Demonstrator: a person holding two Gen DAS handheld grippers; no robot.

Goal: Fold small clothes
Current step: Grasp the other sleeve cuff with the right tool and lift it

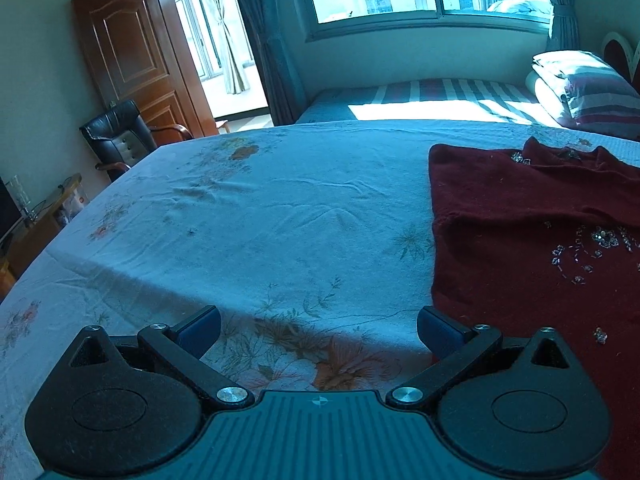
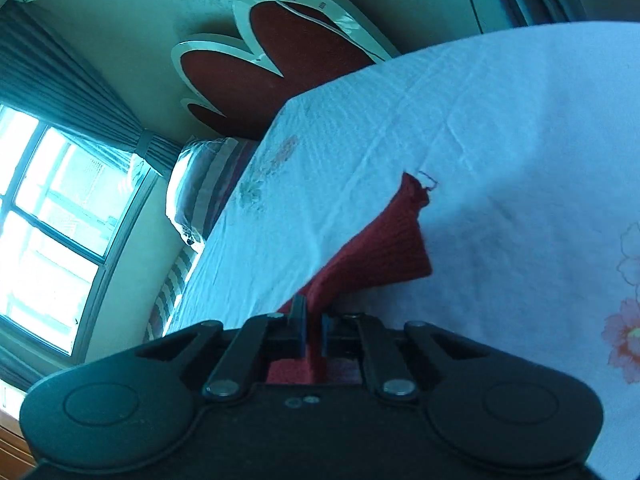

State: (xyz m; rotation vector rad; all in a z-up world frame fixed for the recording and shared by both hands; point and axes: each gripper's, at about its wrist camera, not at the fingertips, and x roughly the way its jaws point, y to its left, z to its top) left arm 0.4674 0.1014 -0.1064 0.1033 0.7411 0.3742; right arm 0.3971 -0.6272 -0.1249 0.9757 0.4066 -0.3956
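Observation:
A dark red knitted sweater (image 1: 536, 232) with beaded trim lies flat on the right side of the floral sheet (image 1: 280, 216). My left gripper (image 1: 319, 332) hovers over the sheet just left of the sweater's near edge, open, with nothing between its fingers. In the right wrist view my right gripper (image 2: 314, 330) is shut on a ribbed red piece of the sweater (image 2: 384, 248), which stretches away from the pads, lifted off the sheet (image 2: 500, 152).
A second bed with a striped cover (image 1: 432, 94) and stacked pillows (image 1: 580, 84) stands under the window. A black chair (image 1: 116, 136) and a wooden door (image 1: 128, 52) are at the left. A red heart-shaped headboard (image 2: 276, 68) rises behind the sheet.

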